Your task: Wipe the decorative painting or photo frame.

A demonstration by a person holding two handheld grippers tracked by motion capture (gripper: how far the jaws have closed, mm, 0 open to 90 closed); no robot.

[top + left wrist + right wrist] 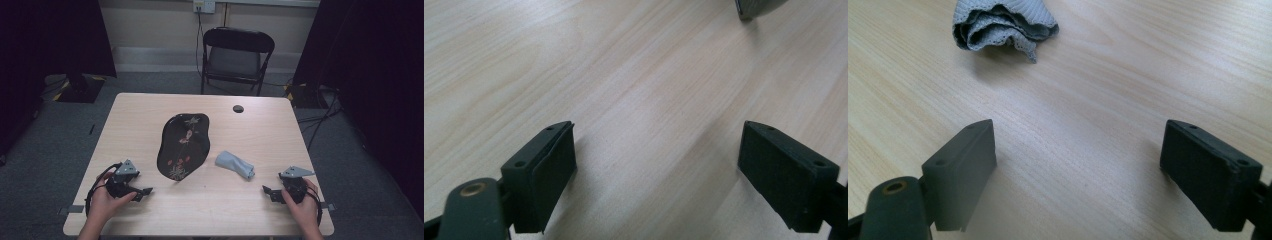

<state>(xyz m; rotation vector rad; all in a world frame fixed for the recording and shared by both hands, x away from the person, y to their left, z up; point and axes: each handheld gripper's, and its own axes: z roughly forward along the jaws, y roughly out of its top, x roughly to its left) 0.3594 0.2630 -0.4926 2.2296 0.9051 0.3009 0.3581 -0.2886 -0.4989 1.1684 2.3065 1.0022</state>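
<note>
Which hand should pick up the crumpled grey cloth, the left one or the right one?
Probably the right. The right gripper sits nearer the grey cloth, its jaws are open and its own view looks toward the cloth. The left gripper is farther off, beside the black tray.

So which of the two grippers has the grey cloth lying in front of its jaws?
The right gripper: the crumpled grey cloth lies ahead of its open jaws.

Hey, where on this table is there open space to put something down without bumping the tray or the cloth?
The far left corner of the table, left of the black tray, is bare. So is the near middle strip between the left gripper and right gripper. Also free: the far right, past the grommet hole. Tightest is the gap between tray and grey cloth.
</note>
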